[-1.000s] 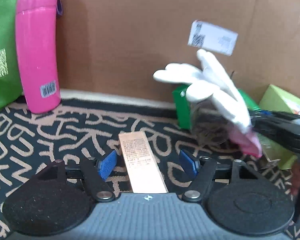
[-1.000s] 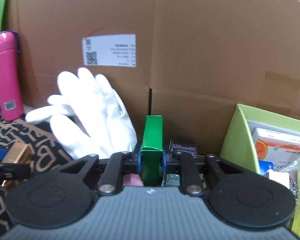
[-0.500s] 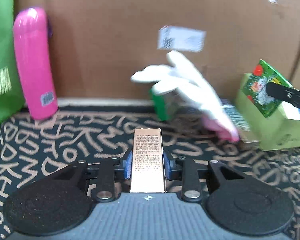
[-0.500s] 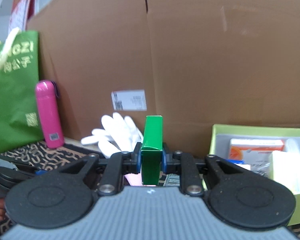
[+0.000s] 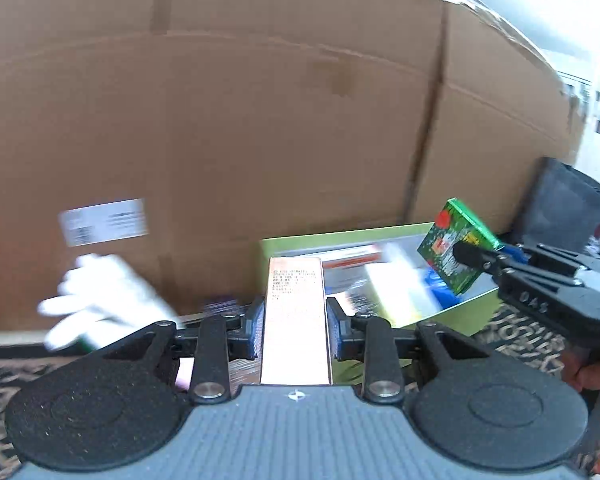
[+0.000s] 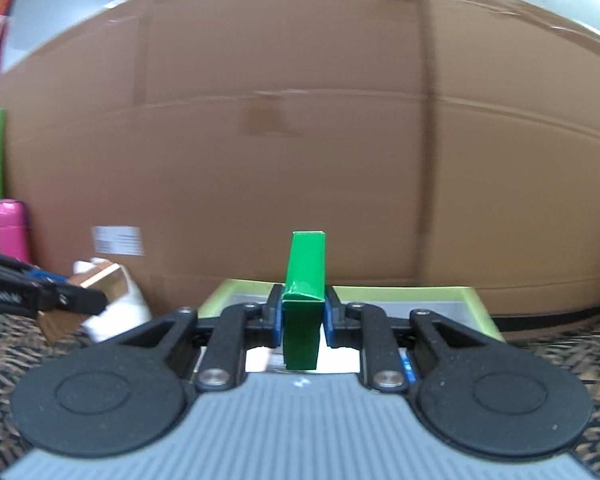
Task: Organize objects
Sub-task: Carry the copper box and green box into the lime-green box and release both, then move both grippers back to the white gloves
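In the left wrist view, the left gripper [image 5: 295, 322] clamped a tall copper-coloured box [image 5: 295, 320] upright before the lime-green tray [image 5: 340, 236]. In the right wrist view, the right gripper [image 6: 301, 316] pinched a green carton [image 6: 303, 300] above that tray [image 6: 452, 294].

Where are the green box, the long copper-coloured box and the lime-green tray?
green box [image 6: 303, 280]: right wrist view, its narrow front face.
copper-coloured box [image 5: 295, 320]: left wrist view, its printed top face.
lime-green tray [image 5: 340, 236]: left wrist view, its back rim.
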Tool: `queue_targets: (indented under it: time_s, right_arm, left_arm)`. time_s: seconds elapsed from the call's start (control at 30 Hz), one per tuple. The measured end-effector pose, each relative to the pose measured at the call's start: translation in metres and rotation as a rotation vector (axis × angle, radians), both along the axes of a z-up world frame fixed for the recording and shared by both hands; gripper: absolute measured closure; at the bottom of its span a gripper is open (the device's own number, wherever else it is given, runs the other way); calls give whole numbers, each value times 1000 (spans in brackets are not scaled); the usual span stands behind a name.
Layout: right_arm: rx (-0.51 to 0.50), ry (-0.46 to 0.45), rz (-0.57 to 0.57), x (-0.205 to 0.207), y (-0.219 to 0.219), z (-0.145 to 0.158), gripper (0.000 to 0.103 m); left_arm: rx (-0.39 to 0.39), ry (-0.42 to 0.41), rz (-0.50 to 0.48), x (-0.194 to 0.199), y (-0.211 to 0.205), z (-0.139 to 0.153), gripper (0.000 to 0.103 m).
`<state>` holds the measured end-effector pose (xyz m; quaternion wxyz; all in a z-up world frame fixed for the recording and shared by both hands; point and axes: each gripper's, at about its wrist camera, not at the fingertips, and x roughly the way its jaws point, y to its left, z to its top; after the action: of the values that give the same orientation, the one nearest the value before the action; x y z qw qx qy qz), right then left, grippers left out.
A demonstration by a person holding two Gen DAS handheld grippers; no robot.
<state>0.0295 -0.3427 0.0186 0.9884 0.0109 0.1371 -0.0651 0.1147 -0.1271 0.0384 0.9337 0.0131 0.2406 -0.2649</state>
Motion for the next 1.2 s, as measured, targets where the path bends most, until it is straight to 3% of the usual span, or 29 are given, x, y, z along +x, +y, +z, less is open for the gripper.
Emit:
queue_targets:
  time_s: [0.3,0.53,0.57,0.6,0.67,0.73,0.87,0.93,1.2]
  right_arm:
    - [-157,140,-165,36,-71,-17,85]
    - [-274,203,-179,79,-77,-39,84]
    - [-281,207,-165,80,-74,-42,80]
    - [-273,198,-135,76,-72,-43,73]
    - [-224,161,-53,67,-65,-41,61]
    - [-190,140,-33,52,-59,-44,56]
    - [-100,127,-26,30,-55,-46,40]
    - [-73,115,-33,20,-52,-44,36]
    - [-100,12,-13,-6,-23,-19,5]
  left_arm:
    - [16,71,-69,55,-91,-17,71]
    - [54,63,-95,79,-120,-31,71]
    - [54,54,-93,81,-120,-33,67]
    - [58,47,-90,81,-118,-35,43]
    - [41,15,-39,80,-109,-38,16]
    - [24,-32,-28,73,-98,-39,16]
    - [19,-29,-22,66,-86,-40,16]
    - [18,-26,-16,62,-83,-38,15]
    - [4,-10,6,37,-53,-32,15]
